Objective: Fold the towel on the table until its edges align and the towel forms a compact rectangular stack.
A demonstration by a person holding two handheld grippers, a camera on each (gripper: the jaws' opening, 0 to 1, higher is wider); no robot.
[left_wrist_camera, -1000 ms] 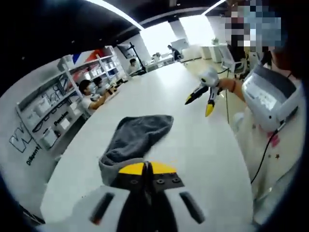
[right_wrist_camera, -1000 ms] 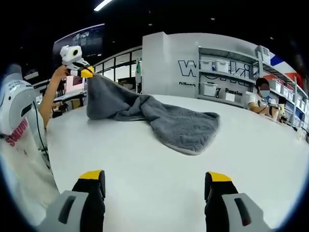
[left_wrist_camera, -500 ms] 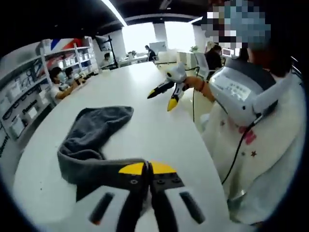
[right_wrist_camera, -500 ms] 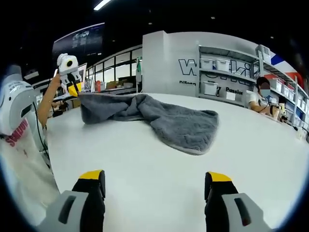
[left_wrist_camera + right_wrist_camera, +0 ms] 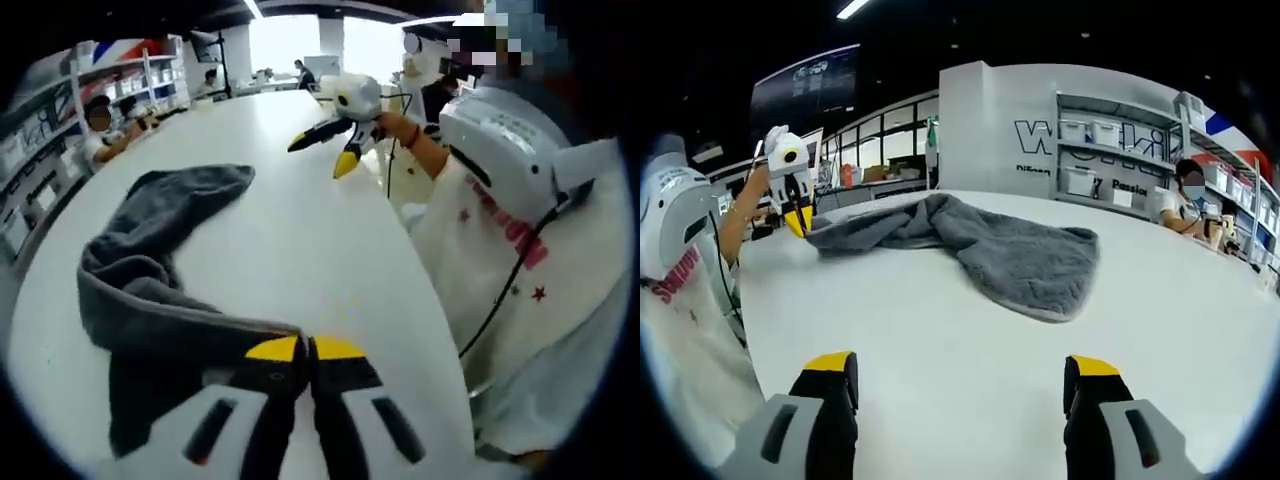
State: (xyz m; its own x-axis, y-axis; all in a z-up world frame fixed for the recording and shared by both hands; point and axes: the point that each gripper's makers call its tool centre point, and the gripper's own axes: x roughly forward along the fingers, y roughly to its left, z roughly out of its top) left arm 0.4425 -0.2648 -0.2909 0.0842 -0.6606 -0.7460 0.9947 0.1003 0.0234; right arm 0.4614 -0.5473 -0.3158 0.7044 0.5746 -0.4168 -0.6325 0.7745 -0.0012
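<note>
Gripping towel (image 5: 150, 270) corner, left gripper (image 5: 306, 349) is keeping jaws pinched together low over table (image 5: 300, 240); grey cloth is trailing away from it in rumpled strip. Right gripper (image 5: 958, 366) is hovering above bare tabletop near person's white shirt (image 5: 520, 270), jaws spread wide, holding nothing. Towel is lying bunched across table middle, far end spreading flat. Seated people (image 5: 1185, 205) are working beside shelves (image 5: 1110, 150) behind.

Open-plan lab/office — bin shelves (image 5: 1095, 150), seated staff (image 5: 1185, 205).
</note>
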